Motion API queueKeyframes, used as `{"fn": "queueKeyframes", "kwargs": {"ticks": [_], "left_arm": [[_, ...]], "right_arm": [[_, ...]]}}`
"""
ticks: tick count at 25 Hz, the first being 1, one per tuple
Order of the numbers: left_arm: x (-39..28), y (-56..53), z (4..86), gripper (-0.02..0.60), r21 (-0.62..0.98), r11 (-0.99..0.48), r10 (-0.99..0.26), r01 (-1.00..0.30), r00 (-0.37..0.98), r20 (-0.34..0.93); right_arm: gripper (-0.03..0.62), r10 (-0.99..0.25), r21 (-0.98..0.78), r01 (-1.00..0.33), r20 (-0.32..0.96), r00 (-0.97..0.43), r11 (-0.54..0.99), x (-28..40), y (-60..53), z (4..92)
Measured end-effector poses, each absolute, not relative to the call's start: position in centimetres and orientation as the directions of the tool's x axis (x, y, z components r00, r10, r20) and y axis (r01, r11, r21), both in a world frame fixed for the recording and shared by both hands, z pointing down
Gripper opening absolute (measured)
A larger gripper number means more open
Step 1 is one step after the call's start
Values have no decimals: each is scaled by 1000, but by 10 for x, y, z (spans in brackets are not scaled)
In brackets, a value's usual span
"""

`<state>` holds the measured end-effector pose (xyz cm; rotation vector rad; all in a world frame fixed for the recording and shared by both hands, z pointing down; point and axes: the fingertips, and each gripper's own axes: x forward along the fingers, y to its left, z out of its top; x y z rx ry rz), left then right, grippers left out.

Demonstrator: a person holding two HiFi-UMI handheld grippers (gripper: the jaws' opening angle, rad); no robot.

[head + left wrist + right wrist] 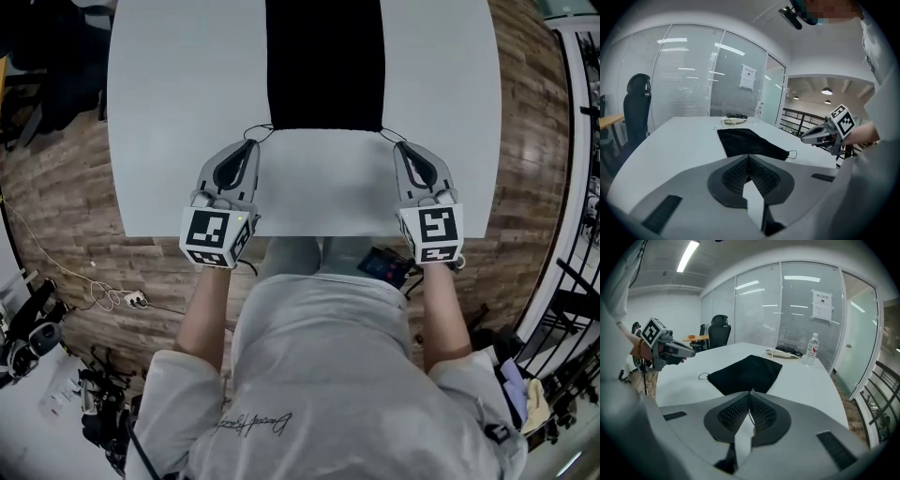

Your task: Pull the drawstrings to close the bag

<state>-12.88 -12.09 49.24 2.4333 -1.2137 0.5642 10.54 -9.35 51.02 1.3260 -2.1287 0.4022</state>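
The left hand-held gripper point(250, 146) is hovering just above the desk point(178, 112), its jaws pressed together on nothing and its tips pointing at the near left corner of the black drawstring bag point(324, 66). The right hand-held gripper point(402, 146), likewise closed and empty, is pointing at the near right corner. The bag is lying flat on the white desk, stretching away from the two grippers toward the far edge. A thin cord is sticking out at each near corner. The left drawstring loop point(703, 376) and the right drawstring loop point(792, 153) are both resting loose on the desk, near the gripper tips. Beyond the bag, a water bottle point(812, 348) is standing beside a coiled pale cable point(780, 352).
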Motion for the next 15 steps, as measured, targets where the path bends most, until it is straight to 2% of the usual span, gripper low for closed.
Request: {"fn": "queueKeyframes", "kwargs": {"ticks": [4,8,15], "left_arm": [[-137,-121,504,12,110,-574,-660,-811,538,524],[-139,-123,514,31,108,-578,-650,-809,537,537],[-143,-124,526,34,112,-563,-653,-819,524,546]], "right_arm": [[55,-698,101,-887,659,-281,452,110,-96,528],[96,-691,220,-851,692,-209,477,119,-99,550],[104,-682,312,-805,716,-151,505,127,-104,580]]}}
